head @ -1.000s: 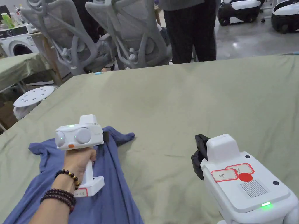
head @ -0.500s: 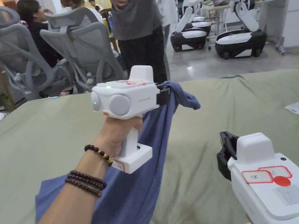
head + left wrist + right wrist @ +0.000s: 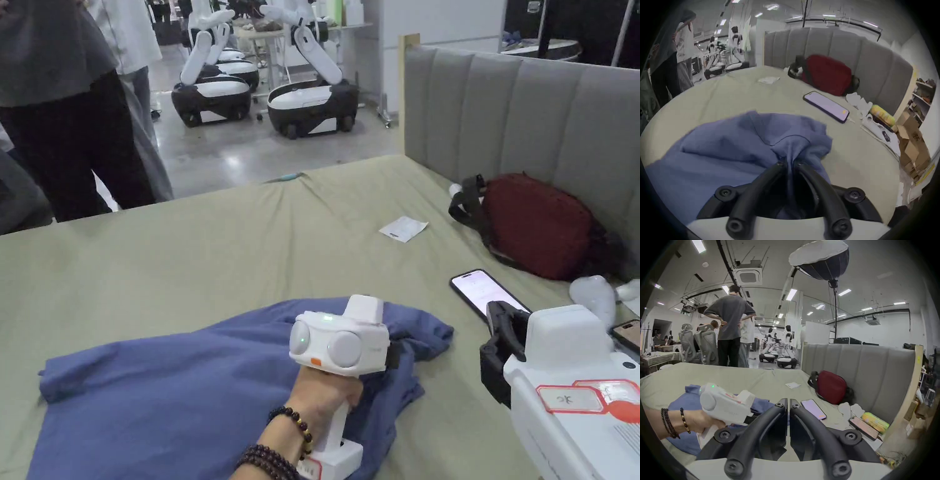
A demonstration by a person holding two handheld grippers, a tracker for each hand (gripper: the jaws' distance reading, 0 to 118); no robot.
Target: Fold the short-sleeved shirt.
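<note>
The blue short-sleeved shirt (image 3: pixel 162 387) lies crumpled on the green-covered bed (image 3: pixel 250 250), spread leftwards from my left gripper. That left gripper (image 3: pixel 394 353) is shut on a bunched fold at the shirt's right end; in the left gripper view the cloth (image 3: pixel 740 146) is pinched between the black jaws of the left gripper (image 3: pixel 790 162). My right gripper (image 3: pixel 497 328) hovers to the right of the shirt, apart from it. In the right gripper view, the right gripper (image 3: pixel 788 402) has its jaws together with nothing between them, and the left gripper (image 3: pixel 726 404) sits over the shirt (image 3: pixel 687 404).
A lit phone (image 3: pixel 484 290) lies just beyond the right gripper, and a second phone (image 3: pixel 625 334) at the right edge. A red bag (image 3: pixel 537 225) rests against the grey headboard (image 3: pixel 531 106). A paper slip (image 3: pixel 403 228) is farther back. People (image 3: pixel 69 125) stand beyond the bed.
The left gripper lifted the shirt off the bed half a second ago and has brought it back down farther right. The head camera has turned right. The right gripper stays shut and empty.
</note>
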